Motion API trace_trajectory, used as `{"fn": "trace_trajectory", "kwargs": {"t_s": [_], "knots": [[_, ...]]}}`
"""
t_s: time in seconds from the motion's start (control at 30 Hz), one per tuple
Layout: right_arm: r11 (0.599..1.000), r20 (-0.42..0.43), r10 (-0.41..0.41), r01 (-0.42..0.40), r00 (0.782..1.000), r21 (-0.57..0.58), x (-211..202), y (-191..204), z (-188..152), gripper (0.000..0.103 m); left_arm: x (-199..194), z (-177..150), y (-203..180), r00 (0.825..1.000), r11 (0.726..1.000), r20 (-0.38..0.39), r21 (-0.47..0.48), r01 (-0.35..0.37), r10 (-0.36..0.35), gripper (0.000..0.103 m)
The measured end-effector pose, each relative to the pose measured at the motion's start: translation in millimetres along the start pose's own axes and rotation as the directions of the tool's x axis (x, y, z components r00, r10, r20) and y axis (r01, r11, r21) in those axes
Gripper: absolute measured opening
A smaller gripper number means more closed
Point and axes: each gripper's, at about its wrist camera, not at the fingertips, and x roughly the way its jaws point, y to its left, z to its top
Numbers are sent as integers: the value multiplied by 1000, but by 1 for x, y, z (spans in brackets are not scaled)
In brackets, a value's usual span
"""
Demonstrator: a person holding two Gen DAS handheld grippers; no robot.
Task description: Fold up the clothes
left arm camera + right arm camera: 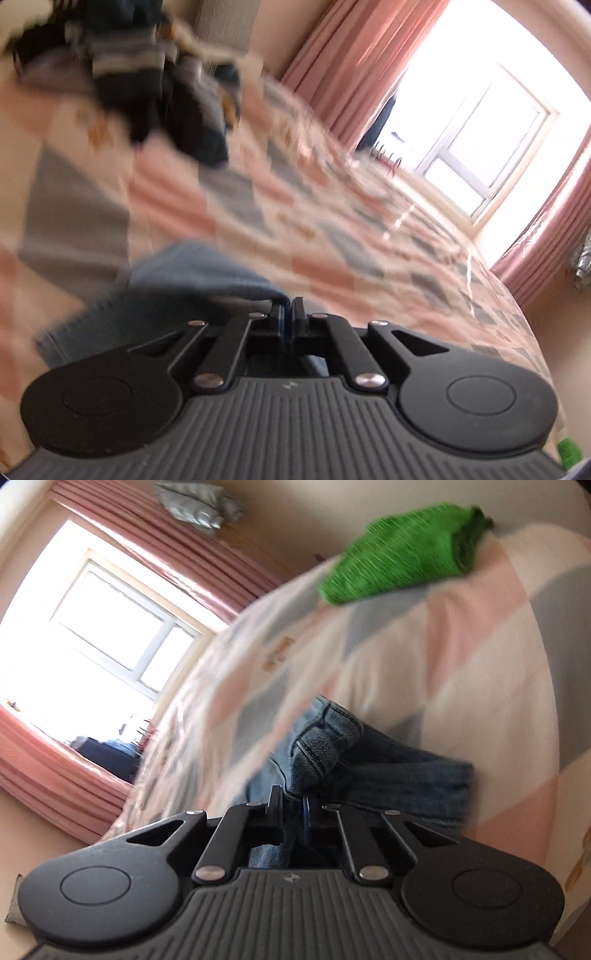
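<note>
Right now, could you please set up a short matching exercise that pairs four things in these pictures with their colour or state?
Things:
1. jeans
2. folded cloth
3. curtains
4. pile of clothes

Descriptions:
A. pink, hanging beside the window
B. bright green, lying on the bed
C. dark and unfolded, heaped at the far end of the bed
D. blue denim, pinched in the right gripper

Pairs: 1-D, 2-B, 3-A, 4-C

Jeans [325, 746] rough denim; tongs [291, 805] matt black plastic; towel [399, 550] fuzzy cloth.
</note>
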Motion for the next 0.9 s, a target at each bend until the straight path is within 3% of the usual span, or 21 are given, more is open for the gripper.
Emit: {"fn": "trace_trajectory", "kwargs": {"t_s": [0.1,0.17,0.3,0.37,0.53,0.83,0.9], "knots": [[997,39,37,-34,999,-74,-27,14,6,9,-33,-7,6,999,998,40,66,-9,6,2],[997,13,-5,6,1000,-76,-33,2,-3,10,-37,-28,19,999,997,-5,71,-40,40,2],[987,-100,-158,159,982,-2,-18,-50,-31,14,-20,-91,67,980,992,-184,-91,-89,71,3],[992,-92,-101,107,991,61,-19,-67,-37,13,-21,-107,82,980,981,-195,-175,-80,45,5],[995,-68,-93,95,993,25,-24,-53,-30,34,-22,-105,87,983,978,-180,-202,-58,21,7],[993,-78,-104,108,991,43,-21,-57,-33,26,-13,-98,98,990,961,-144,-273,-32,-8,15],[993,-83,-111,115,990,37,-19,-55,-30,26,-12,-95,100,991,958,-133,-284,-24,-15,21]]}}
